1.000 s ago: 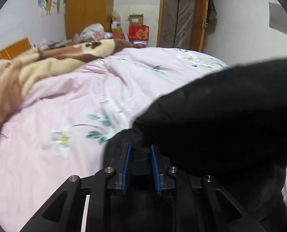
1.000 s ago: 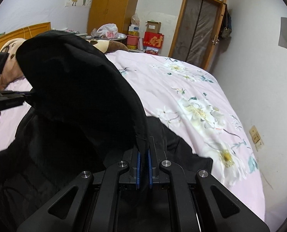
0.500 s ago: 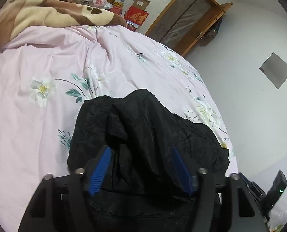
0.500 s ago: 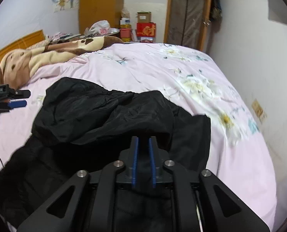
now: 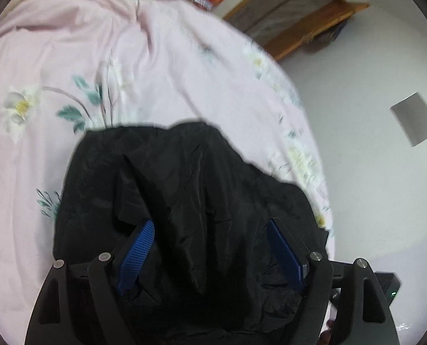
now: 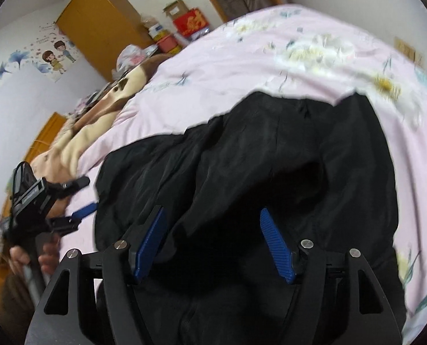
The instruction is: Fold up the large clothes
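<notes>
A large black garment (image 5: 190, 201) lies crumpled on the pink floral bed cover (image 5: 69, 57). My left gripper (image 5: 210, 224) points down over the garment's near part. Its jaws are opening, the cloth lies loose between the blue pads (image 5: 138, 253), and neither pad presses on it. In the right wrist view the same garment (image 6: 271, 158) spreads across the bed. My right gripper (image 6: 211, 211) hangs over it with jaws opening wide and slack cloth between them. The left gripper (image 6: 85, 195) also shows there at the garment's left edge, held by a person's hand (image 6: 21, 256).
A brown and cream blanket (image 6: 78, 141) is bunched at the head of the bed. A wooden wardrobe (image 6: 98, 26), boxes with a red one (image 6: 190, 23) and a wooden door frame (image 5: 294, 20) stand beyond. A white wall (image 5: 371, 172) runs along the bed's right edge.
Both grippers were shut on a raised fold of the black garment. They have opened and tipped downward, rolling as they went, and the fold has dropped flat onto the rest of the garment.
</notes>
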